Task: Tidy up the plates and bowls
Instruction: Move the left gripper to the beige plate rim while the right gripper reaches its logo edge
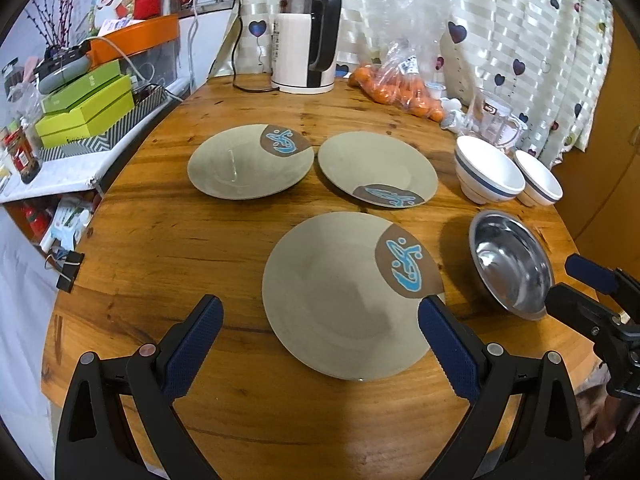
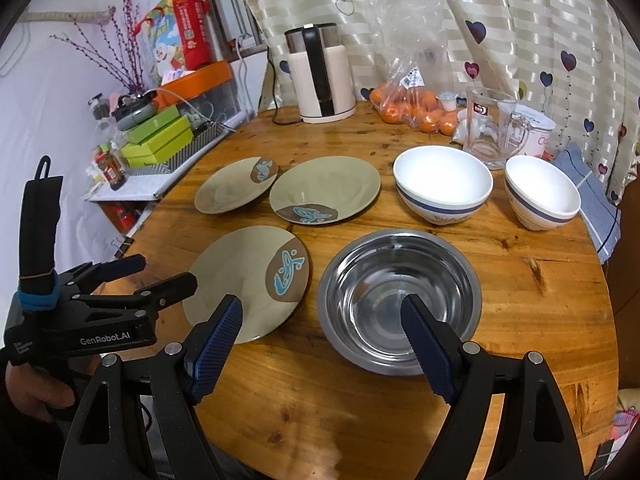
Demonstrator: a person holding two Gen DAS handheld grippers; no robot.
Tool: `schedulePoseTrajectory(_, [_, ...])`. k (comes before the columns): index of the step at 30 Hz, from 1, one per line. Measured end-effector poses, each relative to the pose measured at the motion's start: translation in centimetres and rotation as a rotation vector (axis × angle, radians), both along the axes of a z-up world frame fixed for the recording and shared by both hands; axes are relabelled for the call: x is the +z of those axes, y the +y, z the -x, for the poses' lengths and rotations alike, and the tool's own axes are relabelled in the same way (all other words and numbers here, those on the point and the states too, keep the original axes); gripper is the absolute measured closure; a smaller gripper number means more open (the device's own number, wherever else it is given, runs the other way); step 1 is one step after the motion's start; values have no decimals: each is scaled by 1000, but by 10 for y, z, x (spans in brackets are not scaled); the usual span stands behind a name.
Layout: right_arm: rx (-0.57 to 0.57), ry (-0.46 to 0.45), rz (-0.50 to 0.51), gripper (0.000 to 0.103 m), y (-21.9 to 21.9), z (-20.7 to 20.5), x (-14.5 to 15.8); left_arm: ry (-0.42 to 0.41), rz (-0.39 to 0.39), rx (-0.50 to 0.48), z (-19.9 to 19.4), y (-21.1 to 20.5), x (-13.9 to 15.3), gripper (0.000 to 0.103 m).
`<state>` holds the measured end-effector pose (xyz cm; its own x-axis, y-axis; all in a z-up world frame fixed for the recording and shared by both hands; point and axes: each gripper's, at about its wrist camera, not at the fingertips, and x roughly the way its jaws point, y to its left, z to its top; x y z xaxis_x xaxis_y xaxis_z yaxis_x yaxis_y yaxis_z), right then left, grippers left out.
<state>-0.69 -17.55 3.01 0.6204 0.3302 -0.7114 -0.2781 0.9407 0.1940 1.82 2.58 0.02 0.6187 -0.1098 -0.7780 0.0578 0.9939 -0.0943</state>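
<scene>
Three beige plates with brown-and-blue patches lie on the round wooden table [image 1: 168, 240]: a near plate [image 1: 332, 280], a far left plate [image 1: 248, 162] and a far right plate [image 1: 376, 170]. A steel bowl [image 2: 400, 292] sits right of the near plate [image 2: 240, 280]. Behind it stand two white bowls with blue bands [image 2: 442, 184] [image 2: 542, 192]. My left gripper [image 1: 320, 300] hangs open above the near plate, holding nothing. My right gripper [image 2: 322, 300] is open over the steel bowl's near left rim, one finger above the bowl and nothing between the pads. Each gripper also shows in the other view [image 1: 572, 280] [image 2: 166, 270].
A kettle [image 1: 308, 40], a bag of oranges [image 1: 400, 88] and a glass mug [image 2: 496, 136] stand at the table's back by the curtain. A blue cloth [image 2: 592, 200] lies at the right edge. A cluttered shelf with green boxes [image 1: 88, 108] is on the left.
</scene>
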Motion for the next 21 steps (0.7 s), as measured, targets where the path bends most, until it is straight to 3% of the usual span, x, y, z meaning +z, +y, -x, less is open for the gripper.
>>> schedulePoseTrajectory(21, [48, 7, 0, 24, 21, -25, 2, 9, 6, 44, -15, 20, -4, 4])
